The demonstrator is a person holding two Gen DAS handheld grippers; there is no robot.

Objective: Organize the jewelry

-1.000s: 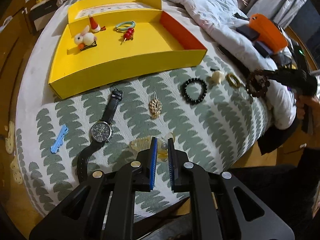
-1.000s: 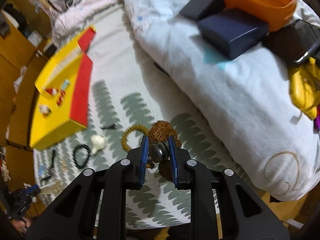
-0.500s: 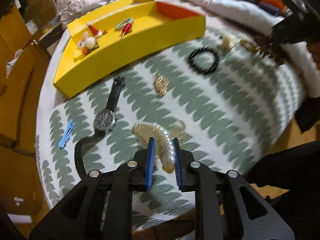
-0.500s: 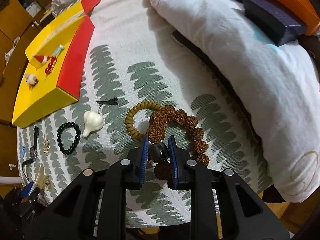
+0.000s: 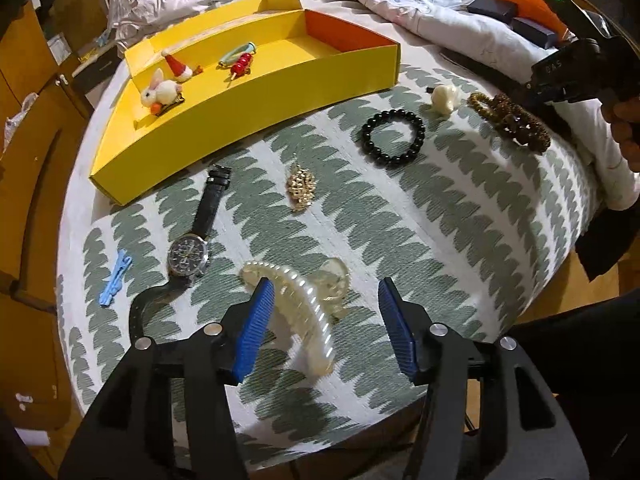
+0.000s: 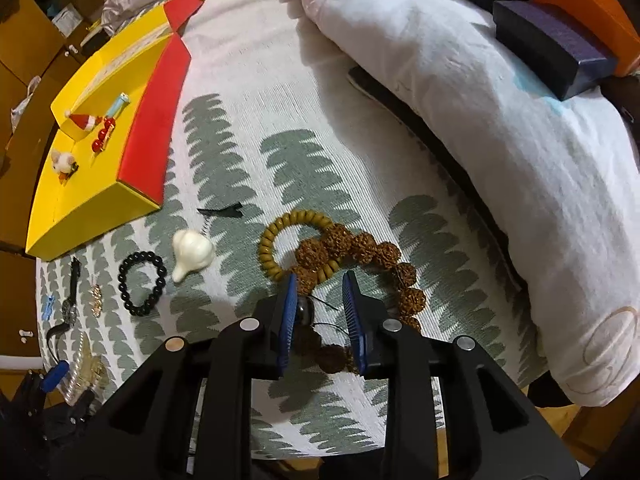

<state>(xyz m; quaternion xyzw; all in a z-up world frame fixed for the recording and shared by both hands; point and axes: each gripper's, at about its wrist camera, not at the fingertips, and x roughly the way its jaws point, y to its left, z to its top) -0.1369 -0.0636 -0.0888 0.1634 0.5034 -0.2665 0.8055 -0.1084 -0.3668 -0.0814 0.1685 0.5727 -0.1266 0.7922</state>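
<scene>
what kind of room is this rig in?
Most likely a bedroom: the jewelry lies on a bed sheet with a green leaf print, a rumpled white duvet is bunched along its far side, and wooden cabinets stand beside it.

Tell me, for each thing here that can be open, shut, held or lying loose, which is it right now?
left gripper: open, astride the pearl hair claw.
pearl hair claw: lying loose on the cloth, not gripped.
right gripper: open, over the brown seed bracelet.
brown seed bracelet: lying on the cloth, overlapping the tan bead bracelet.
yellow tray: open-topped, holding small hair clips.
wristwatch: unbuckled, laid flat.
</scene>
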